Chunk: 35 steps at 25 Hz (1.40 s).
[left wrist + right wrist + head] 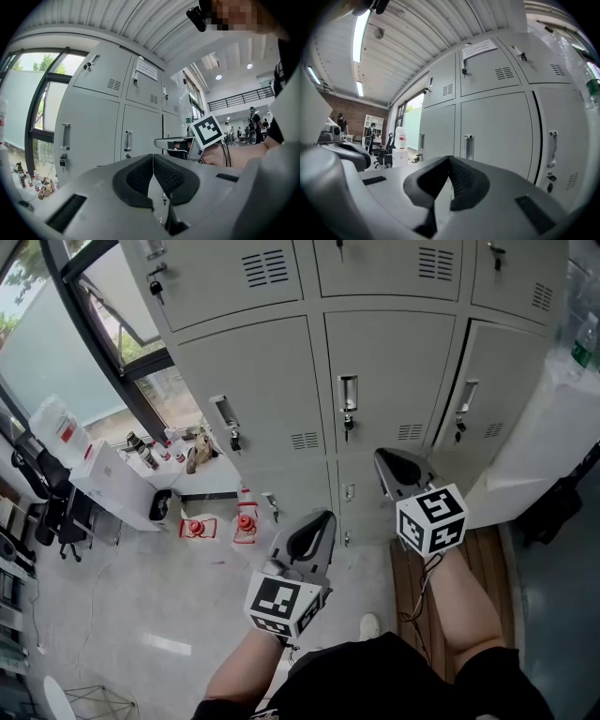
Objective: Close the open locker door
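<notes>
Open-plan office: metal lockers (pixel 253 390), desk chairs (pixel 388 143).

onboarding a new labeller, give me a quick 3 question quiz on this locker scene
1. True or false: the left hand-held gripper has something clamped between its jaws.
2. Which locker in the middle row stands slightly ajar? A left, B middle, C right.
3. Fill in: the jaws of the right hand-held gripper are ____.

Key:
1. False: its jaws are together and empty.
2. C: the right locker door shows a dark gap along its left edge.
3. Shut, with nothing between them.
</notes>
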{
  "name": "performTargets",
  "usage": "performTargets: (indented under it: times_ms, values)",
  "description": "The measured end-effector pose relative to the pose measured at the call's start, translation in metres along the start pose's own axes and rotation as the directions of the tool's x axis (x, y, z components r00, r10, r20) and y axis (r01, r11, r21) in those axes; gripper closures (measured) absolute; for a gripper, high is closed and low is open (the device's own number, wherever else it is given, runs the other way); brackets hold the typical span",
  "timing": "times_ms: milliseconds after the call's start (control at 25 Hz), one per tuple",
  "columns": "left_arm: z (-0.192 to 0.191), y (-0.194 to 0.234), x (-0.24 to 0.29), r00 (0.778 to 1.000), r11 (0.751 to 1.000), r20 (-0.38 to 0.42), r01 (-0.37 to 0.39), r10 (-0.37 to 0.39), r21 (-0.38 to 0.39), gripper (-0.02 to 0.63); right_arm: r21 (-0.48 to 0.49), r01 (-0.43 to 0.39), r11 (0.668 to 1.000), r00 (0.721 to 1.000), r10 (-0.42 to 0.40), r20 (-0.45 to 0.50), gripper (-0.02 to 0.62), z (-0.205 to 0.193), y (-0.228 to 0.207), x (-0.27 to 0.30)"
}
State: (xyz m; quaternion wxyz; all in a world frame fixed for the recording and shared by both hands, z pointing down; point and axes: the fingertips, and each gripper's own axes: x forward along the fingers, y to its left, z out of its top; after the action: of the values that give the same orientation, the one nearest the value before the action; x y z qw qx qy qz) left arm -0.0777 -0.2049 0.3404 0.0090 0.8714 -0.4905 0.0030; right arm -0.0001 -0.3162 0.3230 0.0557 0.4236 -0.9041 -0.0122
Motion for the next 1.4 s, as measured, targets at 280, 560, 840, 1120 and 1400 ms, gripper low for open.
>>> performTargets:
  times_ms: [280, 560, 840, 1120, 1400]
  values:
    - [-0.006, -0.009, -0.039, 0.998, 0.998, 0.005, 0.056, -0.056, -0.041, 0.589, -0.011, 0.029, 1.0, 0.999, -0.03, -0.025, 0.541, -0.011, 0.052, -0.043]
    - [-0.026, -0.015, -0.07, 0.993, 0.992, -0.015, 0.113, -0.114, -0.057, 0.589, 0.016, 0.063, 0.998, 0.997, -0.063, -0.039, 0.541, -0.027, 0.096, -0.079]
    - [-0.046, -0.022, -0.089, 0.987, 0.986, -0.047, 0.148, -0.152, -0.07, 0.589, 0.06, 0.096, 0.994, 0.994, -0.092, -0.061, 0.541, -0.051, 0.124, -0.104]
    - [-0.046, -0.026, -0.098, 0.987, 0.986, -0.04, 0.154, -0.156, -0.06, 0.589, 0.094, 0.103, 0.99, 0.993, -0.096, -0.069, 0.541, -0.062, 0.139, -0.125]
    - [-0.039, -0.03, -0.097, 0.989, 0.988, -0.03, 0.141, -0.144, -0.066, 0.589, 0.094, 0.097, 0.991, 0.994, -0.092, -0.056, 0.541, -0.056, 0.137, -0.135]
